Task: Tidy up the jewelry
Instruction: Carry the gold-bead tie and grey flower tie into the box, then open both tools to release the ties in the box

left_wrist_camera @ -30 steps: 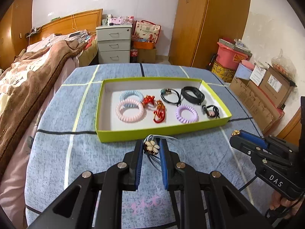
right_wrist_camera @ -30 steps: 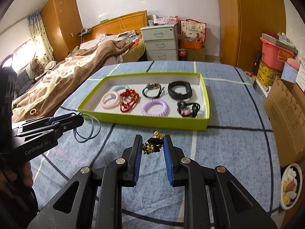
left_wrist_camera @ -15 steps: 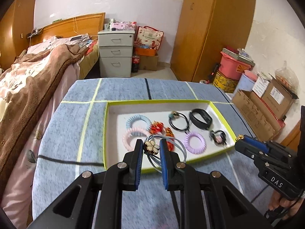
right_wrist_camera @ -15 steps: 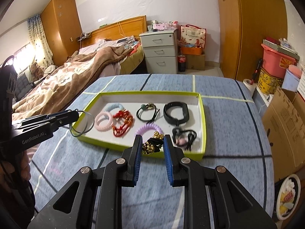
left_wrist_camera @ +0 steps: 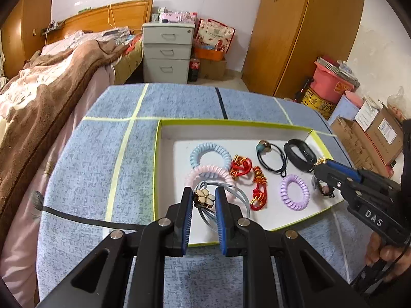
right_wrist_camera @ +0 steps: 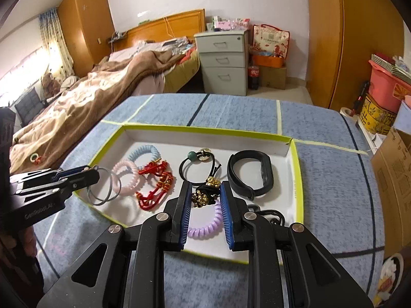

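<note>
Hanging over the green-rimmed tray (left_wrist_camera: pixel 232 122) at lower centre: grey hair tie with flower charm (left_wrist_camera: pixel 204 198), pinched in the narrowly parted left gripper (left_wrist_camera: pixel 203 200). Right gripper (right_wrist_camera: pixel 205 199), also nearly closed, clamps a black tie with gold beads (right_wrist_camera: pixel 203 197) above the purple coil tie (right_wrist_camera: pixel 205 227).

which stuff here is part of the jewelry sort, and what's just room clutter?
Job:
- left gripper holding flower hair tie
- right gripper holding gold-bead hair tie
- green-rimmed tray with coil ties, red cord bracelet, black band

Clutter:
- bed
- drawer unit
- cardboard boxes
- pink bin
</note>
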`<state>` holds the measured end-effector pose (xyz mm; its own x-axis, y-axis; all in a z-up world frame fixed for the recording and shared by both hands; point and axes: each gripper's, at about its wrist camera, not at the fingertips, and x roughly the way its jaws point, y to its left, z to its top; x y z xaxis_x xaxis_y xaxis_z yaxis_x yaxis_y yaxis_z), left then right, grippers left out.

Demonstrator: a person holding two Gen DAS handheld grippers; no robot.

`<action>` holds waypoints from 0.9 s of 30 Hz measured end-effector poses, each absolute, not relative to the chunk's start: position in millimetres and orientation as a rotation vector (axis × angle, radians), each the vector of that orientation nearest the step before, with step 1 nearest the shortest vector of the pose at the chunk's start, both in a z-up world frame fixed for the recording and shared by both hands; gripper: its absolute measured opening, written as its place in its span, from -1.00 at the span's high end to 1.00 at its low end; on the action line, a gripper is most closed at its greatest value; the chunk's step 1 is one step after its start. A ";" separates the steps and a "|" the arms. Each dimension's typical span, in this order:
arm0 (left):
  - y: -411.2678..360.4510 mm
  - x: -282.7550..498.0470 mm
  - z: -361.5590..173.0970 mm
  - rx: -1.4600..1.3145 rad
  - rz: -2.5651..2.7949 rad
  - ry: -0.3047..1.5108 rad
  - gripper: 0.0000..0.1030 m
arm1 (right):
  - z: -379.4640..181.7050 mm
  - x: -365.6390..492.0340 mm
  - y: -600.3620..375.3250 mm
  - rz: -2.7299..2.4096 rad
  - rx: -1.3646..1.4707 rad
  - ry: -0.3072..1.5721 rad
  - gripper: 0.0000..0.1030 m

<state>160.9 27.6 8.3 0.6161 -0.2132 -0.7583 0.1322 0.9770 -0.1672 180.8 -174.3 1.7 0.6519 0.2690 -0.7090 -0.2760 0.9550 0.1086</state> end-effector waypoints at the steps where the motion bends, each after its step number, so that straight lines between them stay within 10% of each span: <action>1: 27.6 162.3 5.7 -0.098 -0.197 0.891 0.64 | -0.3 183.8 -173.0 0.311 -0.013 0.808 0.55; 27: 24.9 171.7 -14.3 -0.097 -0.203 0.947 0.54 | -25.3 210.1 -162.5 0.296 -0.068 0.887 0.54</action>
<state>171.7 24.9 -14.3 0.5669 -0.2146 -0.7953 0.1294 0.9767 -0.1713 210.1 -162.5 -25.3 0.5937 0.2266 -0.7721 -0.2823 0.9572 0.0639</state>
